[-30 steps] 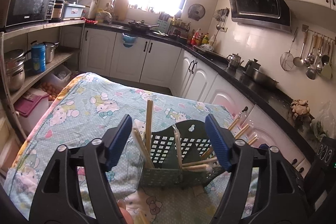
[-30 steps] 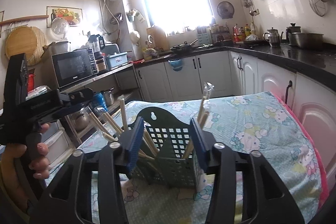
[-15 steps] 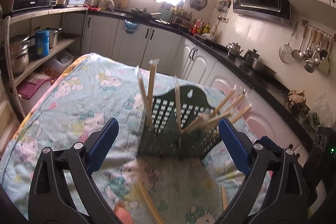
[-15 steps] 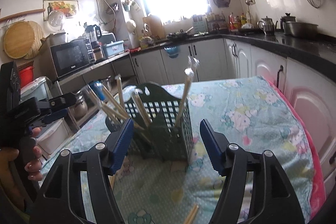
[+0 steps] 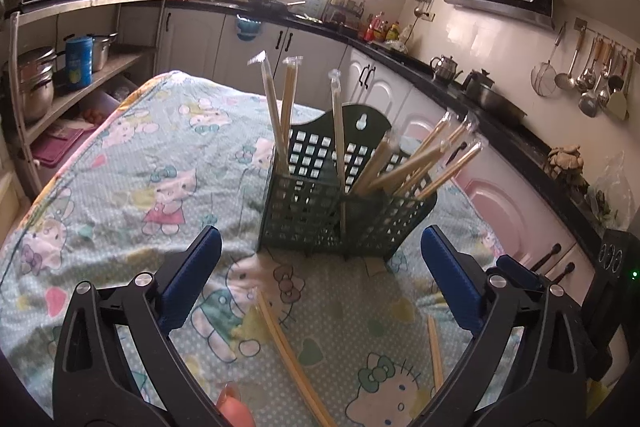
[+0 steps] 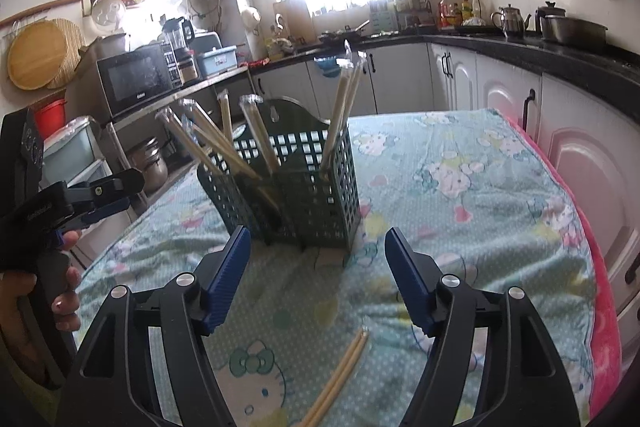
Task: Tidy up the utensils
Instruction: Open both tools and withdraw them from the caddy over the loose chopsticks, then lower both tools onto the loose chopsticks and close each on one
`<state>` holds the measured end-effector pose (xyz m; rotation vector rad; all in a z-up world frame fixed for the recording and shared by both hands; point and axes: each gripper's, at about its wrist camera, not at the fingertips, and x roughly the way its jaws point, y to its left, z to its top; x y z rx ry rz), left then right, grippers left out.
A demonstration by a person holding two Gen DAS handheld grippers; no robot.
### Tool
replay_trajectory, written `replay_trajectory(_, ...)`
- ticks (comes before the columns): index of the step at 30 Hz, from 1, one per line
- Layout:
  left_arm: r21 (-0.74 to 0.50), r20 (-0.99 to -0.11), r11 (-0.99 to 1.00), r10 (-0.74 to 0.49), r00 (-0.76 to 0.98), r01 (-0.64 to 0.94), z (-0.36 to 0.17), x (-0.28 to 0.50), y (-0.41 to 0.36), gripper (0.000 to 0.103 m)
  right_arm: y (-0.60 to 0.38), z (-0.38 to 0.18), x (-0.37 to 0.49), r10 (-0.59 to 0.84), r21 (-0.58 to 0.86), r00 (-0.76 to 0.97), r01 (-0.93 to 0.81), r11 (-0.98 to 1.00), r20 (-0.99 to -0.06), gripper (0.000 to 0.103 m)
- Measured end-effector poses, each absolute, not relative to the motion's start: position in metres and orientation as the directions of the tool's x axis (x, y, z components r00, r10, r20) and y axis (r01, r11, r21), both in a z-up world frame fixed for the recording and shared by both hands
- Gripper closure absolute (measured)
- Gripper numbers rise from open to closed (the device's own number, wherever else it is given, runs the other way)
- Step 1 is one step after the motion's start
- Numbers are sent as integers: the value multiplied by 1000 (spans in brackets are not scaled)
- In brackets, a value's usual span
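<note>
Sunlit kitchen counters and white cabinets surround a table under a pale-green cartoon-print cloth (image 5: 132,187). On it stands a dark-green perforated plastic utensil basket (image 5: 320,211), with wrapped wooden chopstick pairs (image 5: 416,163) leaning in its compartments. More loose wrapped chopsticks (image 5: 292,355) lie flat on the cloth, near the left gripper (image 5: 320,279); another pair (image 6: 340,375) lies below the right gripper (image 6: 318,283). Both grippers hover with jaws spread wide and nothing between them. These sticks look light, stiff and thin, and their clear sleeves are probably slippery, so pinching near mid-length across the pair seems safest. Lying flat on soft cloth, they may roll or sink away from the pads.
</note>
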<state>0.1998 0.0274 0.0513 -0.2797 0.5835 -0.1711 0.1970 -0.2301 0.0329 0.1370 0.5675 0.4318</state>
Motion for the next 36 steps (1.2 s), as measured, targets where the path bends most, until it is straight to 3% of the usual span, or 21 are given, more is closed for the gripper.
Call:
replay_trajectory(21, -326, -688, 945, -261, 677, 33, -18, 205, 28, 12, -234, -23, 188, 443, 285, 564, -349, 893, -697, 35)
replay_trajectory(29, -392, -729, 920, -329, 600, 28, -44, 213, 30, 43, -232, -42, 204, 442, 322, 480, -313, 893, -758, 35)
replay_trajectory(36, -419, -745, 908, -358, 563, 24, -58, 225, 30, 47, -223, -53, 219, 420, 302, 457, -310, 902, -784, 38)
